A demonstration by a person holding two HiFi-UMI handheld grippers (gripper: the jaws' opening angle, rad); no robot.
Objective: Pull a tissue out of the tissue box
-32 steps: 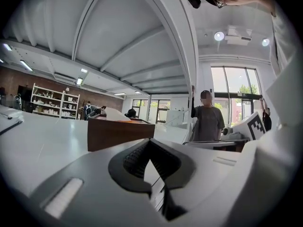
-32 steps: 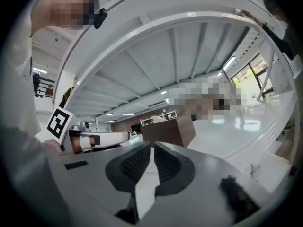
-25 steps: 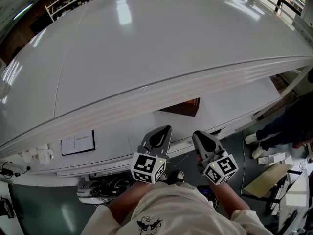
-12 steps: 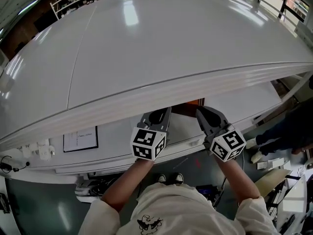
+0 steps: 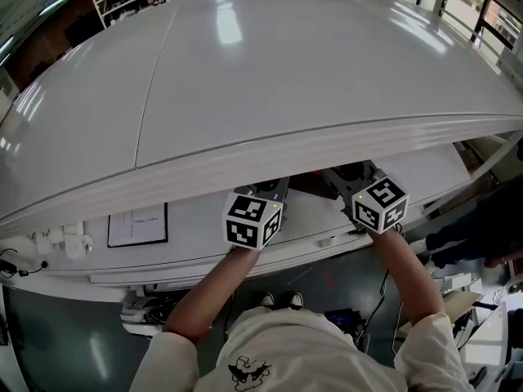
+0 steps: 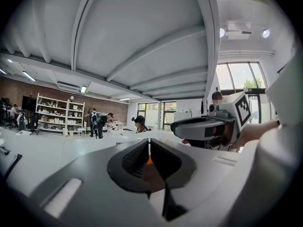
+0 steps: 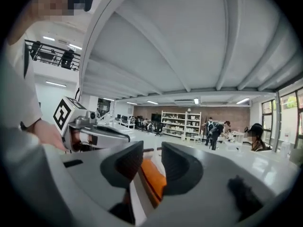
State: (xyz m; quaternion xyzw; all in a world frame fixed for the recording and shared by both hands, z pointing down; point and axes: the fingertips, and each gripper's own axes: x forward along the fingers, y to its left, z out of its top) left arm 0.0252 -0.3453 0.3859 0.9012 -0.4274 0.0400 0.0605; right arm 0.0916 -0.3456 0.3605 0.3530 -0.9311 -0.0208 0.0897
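Directly below the head camera, a person's two forearms reach up from the bottom of the frame toward a broad, glossy white worktop (image 5: 286,72) that fills the upper half. The left hand-held gripper (image 5: 268,189) sits just left of centre and the right hand-held gripper (image 5: 351,175) just right of centre. Each carries a cube with black-and-white square markers. Both point toward the worktop's near edge, above a lower white ledge (image 5: 196,219) that runs across the middle of the frame. A sheet of paper (image 5: 137,225) lies on that ledge at centre left.

Between the two grippers, tucked just under the worktop's edge, is an orange-brown shape (image 5: 313,183). It is mostly hidden, and I cannot tell whether it is the tissue box.

Seen in its own view, the left hand-held gripper (image 6: 149,148) is closed, its jaws together with only a thin slit between them. The right hand-held gripper (image 7: 151,151) is opening, with a clear gap between its jaws. An orange strip shows low in that gap, and the pads do not press on it.

Far behind, at mid-frame in both gripper views, stand white shelves (image 7: 182,123) and several people (image 7: 211,126).
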